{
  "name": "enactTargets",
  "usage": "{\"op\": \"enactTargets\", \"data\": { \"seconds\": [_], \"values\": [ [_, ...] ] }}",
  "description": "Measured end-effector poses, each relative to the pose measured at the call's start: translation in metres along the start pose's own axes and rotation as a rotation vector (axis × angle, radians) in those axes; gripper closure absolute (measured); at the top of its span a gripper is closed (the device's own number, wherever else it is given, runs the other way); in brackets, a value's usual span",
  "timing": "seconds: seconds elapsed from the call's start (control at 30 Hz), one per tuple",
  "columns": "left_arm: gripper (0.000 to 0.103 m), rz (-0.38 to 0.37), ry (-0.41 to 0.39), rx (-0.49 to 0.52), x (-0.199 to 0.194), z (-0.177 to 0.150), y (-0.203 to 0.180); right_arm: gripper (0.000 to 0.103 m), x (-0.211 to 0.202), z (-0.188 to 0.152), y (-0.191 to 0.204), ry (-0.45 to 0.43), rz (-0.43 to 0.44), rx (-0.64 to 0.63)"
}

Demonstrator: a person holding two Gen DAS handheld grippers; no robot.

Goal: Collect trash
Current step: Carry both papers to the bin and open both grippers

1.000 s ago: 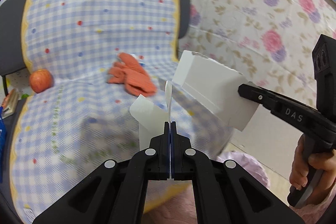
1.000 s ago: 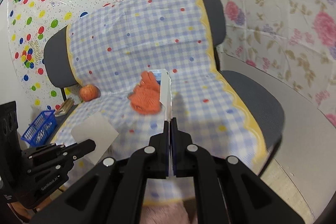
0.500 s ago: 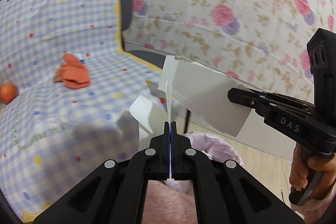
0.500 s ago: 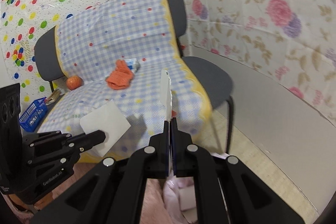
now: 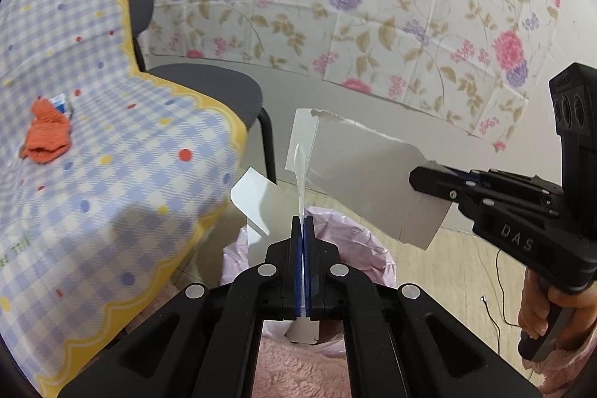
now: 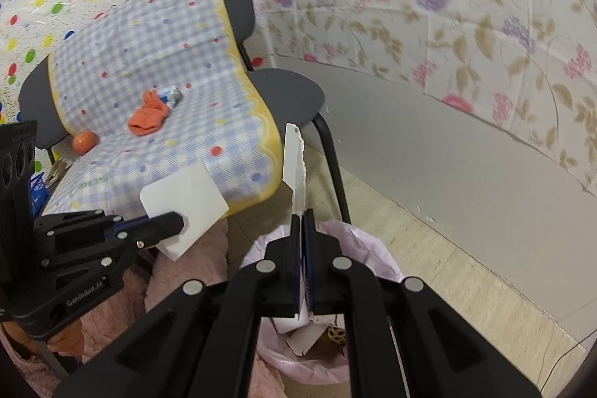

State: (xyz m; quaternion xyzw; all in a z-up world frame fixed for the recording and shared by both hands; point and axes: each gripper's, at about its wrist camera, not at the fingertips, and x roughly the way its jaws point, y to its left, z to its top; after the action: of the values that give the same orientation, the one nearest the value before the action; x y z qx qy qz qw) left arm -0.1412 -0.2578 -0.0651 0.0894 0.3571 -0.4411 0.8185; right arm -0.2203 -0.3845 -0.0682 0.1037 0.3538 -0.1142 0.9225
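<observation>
Pinching torn white card pieces [image 5: 365,181] (one each), both grippers' fingers [image 5: 298,230] hang above the pink-lined bin [image 6: 358,245].

A lined bin [image 6: 373,248] stands on the floor [image 6: 466,271] right of the chair [image 6: 291,92], with paper scraps [image 6: 302,338] inside.

Home room: floral wallpaper [image 5: 373,6], cloth-draped chair [image 6: 238,6]

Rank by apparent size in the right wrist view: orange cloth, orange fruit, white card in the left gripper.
1. White card, though nearness to the camera inflates it.
2. Orange cloth.
3. Orange fruit.
</observation>
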Motion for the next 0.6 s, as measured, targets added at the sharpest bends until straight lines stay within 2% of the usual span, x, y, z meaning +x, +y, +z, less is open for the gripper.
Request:
{"op": "enactTargets", "data": {
  "seconds": [0.33,0.4,0.43,0.5,0.53,0.57,0.6],
  "values": [
    [0.100,-0.003,0.055,-0.016,0.036,0.012,-0.003,0.100,0.023,-0.008,-0.017,0.057,-0.035,0.029],
    [0.097,0.000,0.066,-0.013,0.042,0.013,-0.003,0.100,0.028,-0.010,-0.021,0.065,-0.039,0.037],
    [0.090,0.005,0.072,-0.014,0.045,0.014,-0.004,0.100,0.031,-0.011,-0.023,0.068,-0.042,0.043],
    [0.066,0.018,0.074,-0.018,0.047,0.014,-0.003,0.100,0.036,-0.012,-0.026,0.067,-0.046,0.055],
    [0.045,0.027,0.071,-0.022,0.047,0.015,-0.003,0.098,0.038,-0.013,-0.027,0.064,-0.049,0.062],
    [0.037,0.044,0.060,-0.030,0.045,0.014,-0.001,0.095,0.041,-0.013,-0.029,0.065,-0.050,0.067],
    [0.037,0.054,0.056,-0.036,0.044,0.015,0.000,0.083,0.043,-0.014,-0.030,0.068,-0.048,0.074]
  ]
}}
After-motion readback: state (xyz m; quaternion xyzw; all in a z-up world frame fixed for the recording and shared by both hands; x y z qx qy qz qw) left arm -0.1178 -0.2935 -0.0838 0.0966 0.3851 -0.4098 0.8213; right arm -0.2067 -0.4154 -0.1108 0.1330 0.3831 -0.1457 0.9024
